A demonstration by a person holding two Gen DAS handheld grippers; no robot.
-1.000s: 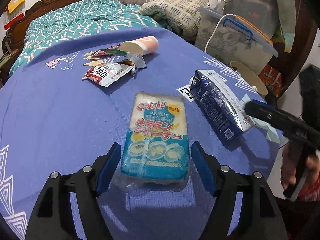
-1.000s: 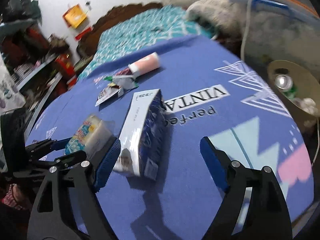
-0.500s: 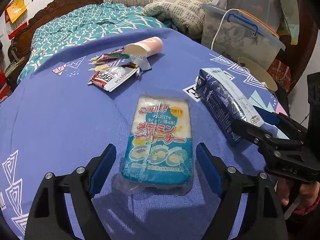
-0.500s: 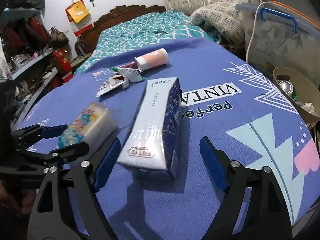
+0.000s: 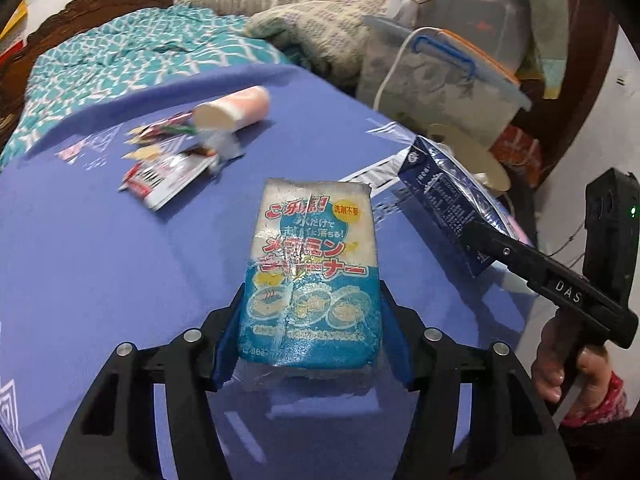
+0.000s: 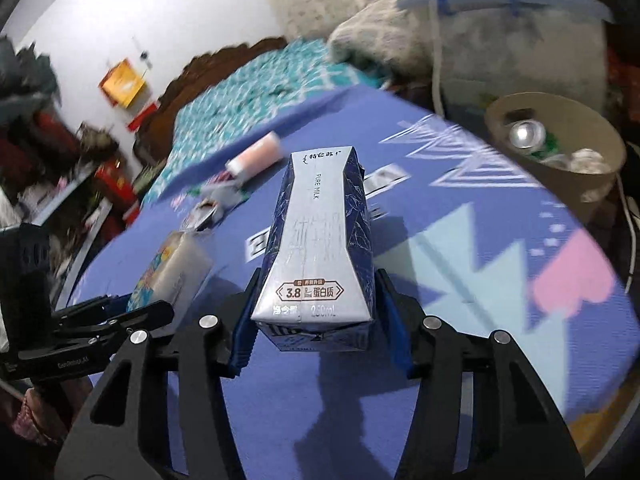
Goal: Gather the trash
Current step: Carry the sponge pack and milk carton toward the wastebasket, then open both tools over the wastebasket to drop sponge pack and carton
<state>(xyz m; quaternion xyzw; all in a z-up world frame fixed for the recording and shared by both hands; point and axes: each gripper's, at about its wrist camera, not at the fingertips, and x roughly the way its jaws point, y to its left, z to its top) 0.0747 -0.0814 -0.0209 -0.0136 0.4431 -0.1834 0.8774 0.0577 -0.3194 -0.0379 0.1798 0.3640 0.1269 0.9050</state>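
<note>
My left gripper (image 5: 310,344) is shut on a blue and white sponge packet (image 5: 312,264) and holds it tilted up off the blue cloth. My right gripper (image 6: 318,328) is shut on a dark blue milk carton (image 6: 320,240), lifted off the cloth. The carton (image 5: 448,204) and the right gripper also show at the right of the left wrist view. The packet (image 6: 172,268) and the left gripper show at the left of the right wrist view. A tan bin (image 6: 560,160) with a can and other trash stands beyond the table's right edge.
A pink cup (image 5: 236,112) lies on its side at the far part of the table, with a red and white wrapper (image 5: 168,178) and small wrappers beside it. A plastic storage box (image 5: 440,80) and a bed (image 5: 120,52) stand behind the blue table (image 5: 80,280).
Both grippers went from open to shut: the left closed on the sponge packet, the right on the milk carton. Both items are now raised off the cloth.
</note>
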